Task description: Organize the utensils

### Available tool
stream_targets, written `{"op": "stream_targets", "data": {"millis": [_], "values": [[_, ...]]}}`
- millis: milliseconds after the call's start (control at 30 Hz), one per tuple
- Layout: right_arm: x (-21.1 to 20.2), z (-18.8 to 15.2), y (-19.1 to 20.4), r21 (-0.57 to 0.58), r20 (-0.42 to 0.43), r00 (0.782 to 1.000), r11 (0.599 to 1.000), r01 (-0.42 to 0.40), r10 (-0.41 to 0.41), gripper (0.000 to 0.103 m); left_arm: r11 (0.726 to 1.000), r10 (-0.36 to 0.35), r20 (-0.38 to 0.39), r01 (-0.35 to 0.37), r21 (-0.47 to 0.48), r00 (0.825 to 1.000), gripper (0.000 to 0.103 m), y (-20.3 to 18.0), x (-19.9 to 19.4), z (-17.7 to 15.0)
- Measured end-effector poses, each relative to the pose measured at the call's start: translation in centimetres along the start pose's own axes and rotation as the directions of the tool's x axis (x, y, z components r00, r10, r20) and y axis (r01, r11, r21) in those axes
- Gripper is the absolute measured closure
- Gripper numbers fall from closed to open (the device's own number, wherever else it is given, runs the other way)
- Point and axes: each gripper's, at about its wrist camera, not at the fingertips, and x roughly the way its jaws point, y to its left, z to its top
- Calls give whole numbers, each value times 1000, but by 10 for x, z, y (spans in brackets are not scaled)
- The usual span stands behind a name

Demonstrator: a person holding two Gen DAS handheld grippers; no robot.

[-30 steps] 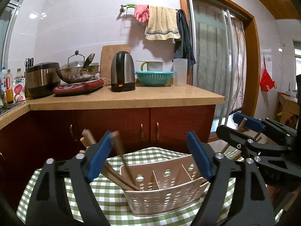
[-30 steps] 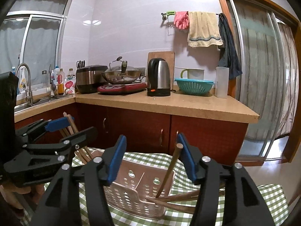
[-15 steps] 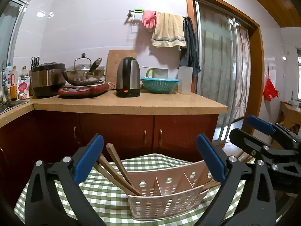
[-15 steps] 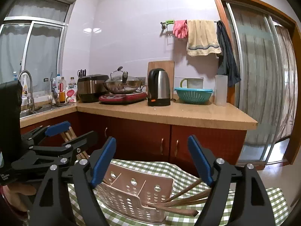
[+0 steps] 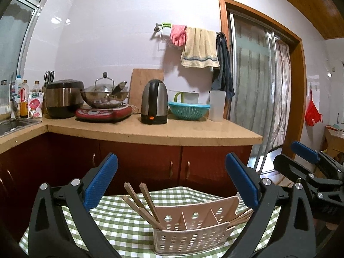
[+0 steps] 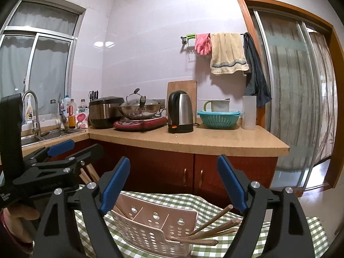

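Left gripper point(image 5: 171, 183): fingers spread wide, empty. Right gripper point(image 6: 174, 186): fingers opening, nothing between them. Both hang above the perforated basket point(image 5: 191, 234) on the checked cloth point(image 5: 120, 221). Chopsticks point(image 5: 142, 204) lean out of its left end, more chopsticks point(image 6: 215, 228) over its right edge.

surface: checked tablecloth point(image 5: 120, 221) | on it: perforated utensil basket point(image 5: 191, 239)
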Motion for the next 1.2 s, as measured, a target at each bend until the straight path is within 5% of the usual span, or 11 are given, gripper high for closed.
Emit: {"op": "stream_targets", "data": {"millis": [367, 1200], "values": [[-31, 7, 1, 12, -3, 999, 999, 53, -53, 20, 998, 50, 33, -51, 36, 998, 5, -5, -39, 11], [-148, -36, 17, 34, -118, 984, 990, 136, -131, 18, 987, 160, -62, -161, -9, 985, 4, -2, -185, -41]]}}
